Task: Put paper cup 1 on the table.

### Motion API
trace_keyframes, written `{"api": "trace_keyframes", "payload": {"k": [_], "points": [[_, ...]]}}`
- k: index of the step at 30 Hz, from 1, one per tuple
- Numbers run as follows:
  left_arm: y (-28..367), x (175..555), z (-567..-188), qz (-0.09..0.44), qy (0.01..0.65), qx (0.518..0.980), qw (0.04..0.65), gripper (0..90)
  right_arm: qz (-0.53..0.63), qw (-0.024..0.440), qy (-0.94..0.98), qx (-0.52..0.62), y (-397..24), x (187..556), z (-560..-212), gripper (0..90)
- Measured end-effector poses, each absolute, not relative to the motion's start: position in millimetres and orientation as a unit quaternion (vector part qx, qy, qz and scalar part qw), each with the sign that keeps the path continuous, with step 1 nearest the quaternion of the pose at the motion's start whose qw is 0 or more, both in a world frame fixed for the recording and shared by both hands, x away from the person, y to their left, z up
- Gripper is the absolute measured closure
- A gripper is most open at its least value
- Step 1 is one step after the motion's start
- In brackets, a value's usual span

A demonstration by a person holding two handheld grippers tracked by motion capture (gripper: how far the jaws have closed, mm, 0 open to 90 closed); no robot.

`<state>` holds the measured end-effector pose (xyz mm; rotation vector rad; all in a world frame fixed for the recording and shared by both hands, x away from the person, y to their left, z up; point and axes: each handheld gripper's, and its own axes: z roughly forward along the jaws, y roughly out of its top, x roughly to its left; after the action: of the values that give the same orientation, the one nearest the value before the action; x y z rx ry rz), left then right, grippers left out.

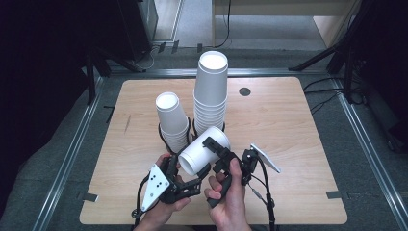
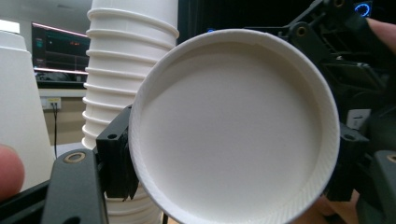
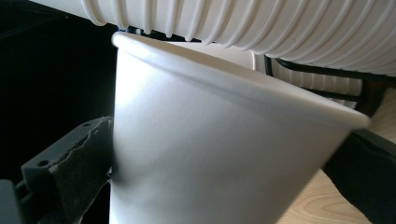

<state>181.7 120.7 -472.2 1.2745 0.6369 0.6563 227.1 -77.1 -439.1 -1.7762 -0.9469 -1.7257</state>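
We have one white paper cup lying on its side in the air, low over the near middle of the table, just in front of the two upturned cup stacks: the short stack and the tall stack.

Left gripper: jaws drawn nearly together, pinching the cup at its base rim; its own view looks straight at the recessed bottom disc.

Right gripper: jaws on either side of the cup wall near the mouth and apparently pressing it (contact itself is half hidden, so we read this as a grip with some doubt).

Handling, our judgement: the cup is very light and thin-walled. The mid-wall will dent or go oval under a firm squeeze. The rolled lip and the folded base rim are the stiff parts, so those are where to hold. The surface looks smooth and the body is tapered, so a grip on the wall may slide toward the narrow end; light pressure only.
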Motion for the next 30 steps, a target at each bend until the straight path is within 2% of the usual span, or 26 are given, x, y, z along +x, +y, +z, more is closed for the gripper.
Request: {"api": "trace_keyframes", "payload": {"k": [5,16,30], "points": [[120,180,-473,0.295,0.283,0.578,0.706,24.3,-0.633,0.259,-0.335,-0.649,-77,231,-443,0.5],[121,181,-475,0.289,0.291,0.584,0.7,22.6,-0.638,0.282,-0.314,-0.644,-77,231,-450,10.0],[127,180,-468,0.277,0.298,0.607,0.683,17.1,-0.655,0.253,-0.331,-0.631,-77,226,-448,17.0]]}}
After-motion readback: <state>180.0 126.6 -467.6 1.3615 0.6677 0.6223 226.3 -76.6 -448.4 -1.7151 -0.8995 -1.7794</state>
